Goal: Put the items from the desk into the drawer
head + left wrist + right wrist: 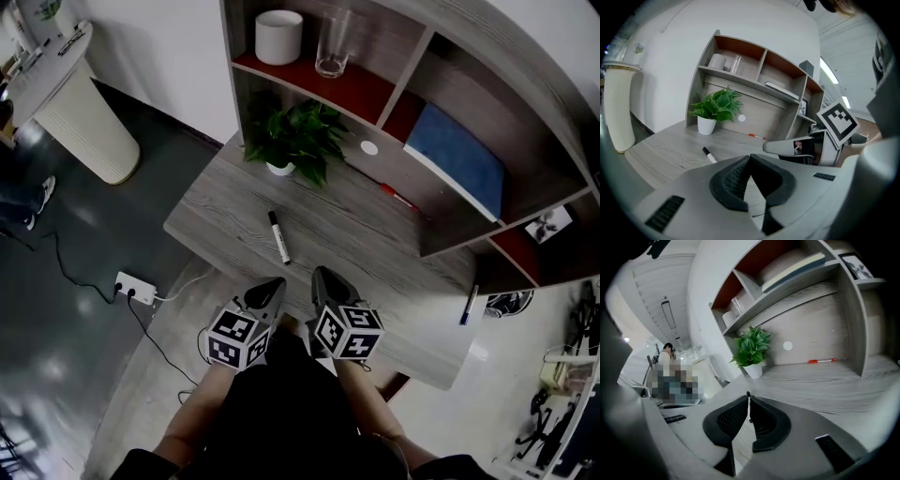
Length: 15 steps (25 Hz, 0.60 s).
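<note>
A white marker with a black cap (pixel 278 236) (pixel 708 154) lies on the grey wooden desk (pixel 225 202). A red pen (pixel 398 197) (pixel 757 136) (pixel 826 361) lies further back, against the shelf unit. Near the desk's right edge rests a blue pen (pixel 466 306). My left gripper (pixel 274 287) (pixel 750 157) and right gripper (pixel 322 277) (pixel 748 396) hover side by side over the desk's near edge, pointing at the marker. Both are shut, tips touching, with nothing between them. No drawer shows in any view.
A potted plant (pixel 295 141) (pixel 715 110) (pixel 752 350) stands at the back of the desk. The shelf unit holds a white cup (pixel 278 36), a glass (pixel 333 42) and a blue book (pixel 459 155). On the floor to the left are a power strip (pixel 136 287) and a white pedestal (pixel 80 108).
</note>
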Each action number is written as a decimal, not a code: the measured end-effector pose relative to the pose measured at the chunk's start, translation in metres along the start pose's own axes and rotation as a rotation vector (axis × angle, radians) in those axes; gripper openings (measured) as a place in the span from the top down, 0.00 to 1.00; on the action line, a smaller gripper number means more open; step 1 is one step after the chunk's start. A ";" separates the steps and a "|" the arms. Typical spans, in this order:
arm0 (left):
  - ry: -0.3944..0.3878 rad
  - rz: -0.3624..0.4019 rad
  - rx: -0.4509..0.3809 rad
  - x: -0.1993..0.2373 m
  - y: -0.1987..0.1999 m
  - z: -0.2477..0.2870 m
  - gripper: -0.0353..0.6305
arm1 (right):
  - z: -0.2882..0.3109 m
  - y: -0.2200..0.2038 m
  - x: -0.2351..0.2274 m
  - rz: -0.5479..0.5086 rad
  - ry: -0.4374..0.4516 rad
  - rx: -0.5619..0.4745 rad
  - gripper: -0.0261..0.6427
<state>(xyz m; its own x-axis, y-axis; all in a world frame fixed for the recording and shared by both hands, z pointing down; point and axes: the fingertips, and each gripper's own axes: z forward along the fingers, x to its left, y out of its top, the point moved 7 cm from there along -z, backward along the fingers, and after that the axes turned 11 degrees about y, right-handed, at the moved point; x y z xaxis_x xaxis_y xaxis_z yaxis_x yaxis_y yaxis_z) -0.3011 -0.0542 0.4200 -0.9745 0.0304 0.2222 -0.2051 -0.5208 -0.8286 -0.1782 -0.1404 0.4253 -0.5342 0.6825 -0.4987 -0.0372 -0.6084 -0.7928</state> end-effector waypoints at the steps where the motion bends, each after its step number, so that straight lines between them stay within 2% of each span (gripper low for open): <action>1: 0.013 -0.004 0.009 0.005 -0.001 0.003 0.91 | 0.009 0.000 0.000 -0.004 0.014 0.024 0.90; 5: 0.063 -0.009 0.037 0.024 -0.004 0.015 0.91 | 0.042 0.000 -0.004 -0.011 0.049 0.094 0.85; 8: 0.112 -0.013 0.043 0.039 -0.005 0.027 0.91 | 0.064 -0.003 -0.008 -0.027 0.036 0.143 0.83; 12: 0.179 -0.047 0.055 0.059 -0.006 0.040 0.91 | 0.090 -0.011 -0.011 -0.085 0.016 0.228 0.83; 15: 0.209 -0.069 0.062 0.066 -0.006 0.046 0.91 | 0.105 -0.020 -0.010 -0.072 0.039 0.274 0.78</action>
<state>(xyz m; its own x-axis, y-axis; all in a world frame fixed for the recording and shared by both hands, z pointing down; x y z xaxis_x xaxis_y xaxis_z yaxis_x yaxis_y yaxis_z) -0.3605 -0.0883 0.4630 -0.9573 0.2403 0.1610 -0.2725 -0.5623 -0.7807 -0.2608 -0.1779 0.4831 -0.4895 0.7397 -0.4617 -0.3035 -0.6409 -0.7051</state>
